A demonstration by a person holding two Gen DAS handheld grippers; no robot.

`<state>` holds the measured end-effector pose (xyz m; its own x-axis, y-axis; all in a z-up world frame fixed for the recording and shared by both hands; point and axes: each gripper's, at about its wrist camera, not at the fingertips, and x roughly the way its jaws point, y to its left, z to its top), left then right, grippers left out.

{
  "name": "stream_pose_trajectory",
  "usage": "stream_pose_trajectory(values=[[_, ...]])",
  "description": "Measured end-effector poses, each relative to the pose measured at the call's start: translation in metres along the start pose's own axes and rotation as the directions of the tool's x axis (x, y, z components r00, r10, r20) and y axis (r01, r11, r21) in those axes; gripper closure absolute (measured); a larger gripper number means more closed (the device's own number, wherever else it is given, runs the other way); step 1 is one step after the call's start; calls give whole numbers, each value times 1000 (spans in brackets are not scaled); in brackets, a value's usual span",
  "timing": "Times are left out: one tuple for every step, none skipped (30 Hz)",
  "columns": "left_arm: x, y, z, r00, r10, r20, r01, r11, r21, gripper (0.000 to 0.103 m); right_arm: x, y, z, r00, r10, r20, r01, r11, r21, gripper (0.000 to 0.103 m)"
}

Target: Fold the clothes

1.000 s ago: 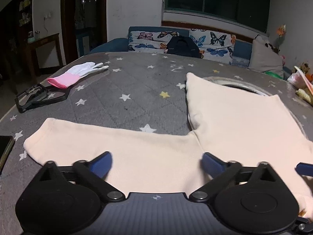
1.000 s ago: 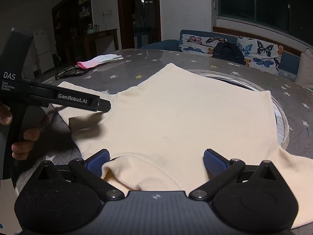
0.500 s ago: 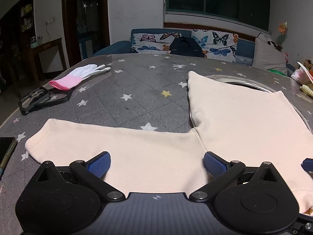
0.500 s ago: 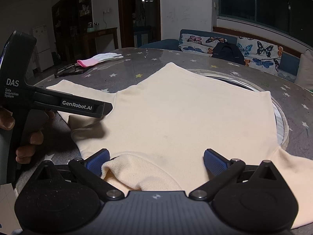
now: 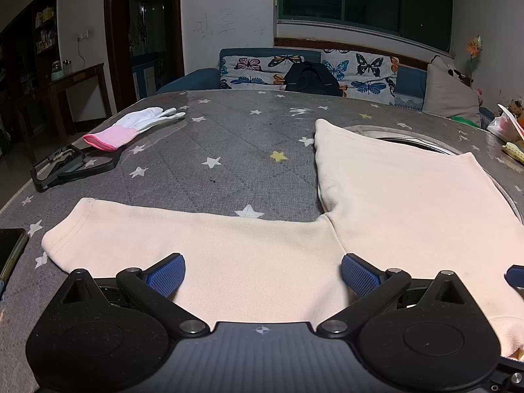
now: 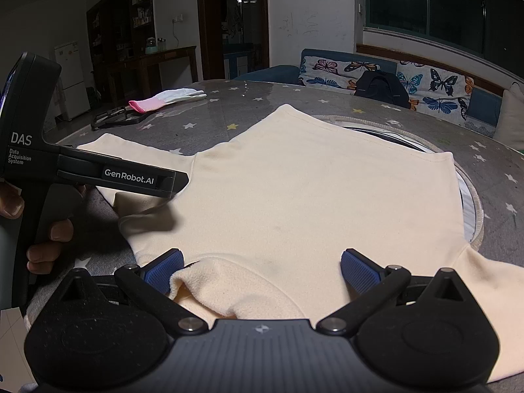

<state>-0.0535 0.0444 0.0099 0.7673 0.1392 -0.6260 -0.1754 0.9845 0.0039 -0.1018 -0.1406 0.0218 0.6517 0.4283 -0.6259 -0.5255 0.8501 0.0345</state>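
Note:
A cream long-sleeved top (image 6: 294,190) lies flat on the grey star-patterned table (image 5: 229,150). In the left wrist view its body (image 5: 409,196) is at the right and one sleeve (image 5: 196,242) stretches left. My left gripper (image 5: 262,275) is open, its blue pads either side of the sleeve near the shoulder. My right gripper (image 6: 260,270) is open over the neck edge, where a fold of collar (image 6: 229,281) rises by the left pad. The left gripper also shows in the right wrist view (image 6: 144,180), hovering over the shoulder.
A white and pink glove (image 5: 131,127) and a black frame tool (image 5: 68,163) lie at the far left. A dark phone (image 5: 9,249) sits at the left edge. A round mat edge (image 6: 471,196) shows under the top. A butterfly sofa (image 5: 311,72) stands behind.
The left gripper has shifted slightly right and forward along the sleeve toward the shoulder. The right gripper and the top have stayed in place.

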Motion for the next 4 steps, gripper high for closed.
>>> stream_pose_trajectory(values=[[0, 0, 0, 1000, 0, 0, 0, 1000, 0, 0, 0, 0, 0, 1000, 0, 0, 0, 1000, 0, 0], [0, 0, 0, 1000, 0, 0, 0, 1000, 0, 0, 0, 0, 0, 1000, 0, 0, 0, 1000, 0, 0], [0, 0, 0, 1000, 0, 0, 0, 1000, -1, 0, 0, 0, 0, 1000, 0, 0, 0, 1000, 0, 0], [0, 0, 0, 1000, 0, 0, 0, 1000, -1, 0, 0, 0, 0, 1000, 0, 0, 0, 1000, 0, 0]])
